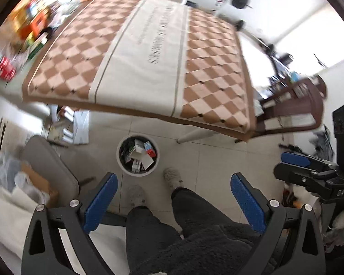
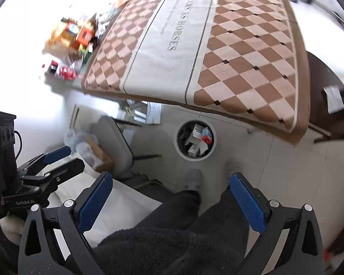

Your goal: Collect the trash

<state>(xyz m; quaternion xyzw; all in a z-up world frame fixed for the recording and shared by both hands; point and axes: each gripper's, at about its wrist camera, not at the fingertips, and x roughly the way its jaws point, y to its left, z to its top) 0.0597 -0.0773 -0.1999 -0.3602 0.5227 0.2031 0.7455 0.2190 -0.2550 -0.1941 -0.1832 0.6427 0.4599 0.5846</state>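
Both wrist cameras look steeply down from above the person's lap toward the round trash bin point(image 1: 137, 155) point(image 2: 196, 139) on the floor. The left view has the bin left of centre, the right view right of centre. Both share the checkered table point(image 1: 135, 52) point(image 2: 195, 45) beyond the bin.

The tablecloth point(image 1: 135, 64) fills the upper middle of both views. It has brown and light pink diamonds with tiny black dots, a wide cream stripe down the middle with dark letters, and a brown edge. Below it, in the middle of the frame, the trash bin point(image 1: 137, 154) has a white rim and is dark inside, with white, red and blue boxes point(image 1: 141, 154) in it. The floor point(image 1: 217, 160) is pale grey tiles. The left gripper point(image 1: 174, 194) is black with blue pads. The right gripper point(image 2: 170, 194) is black with blue pads too. The trousers point(image 1: 195, 210) are dark grey. The slippers point(image 1: 172, 178) are light grey.
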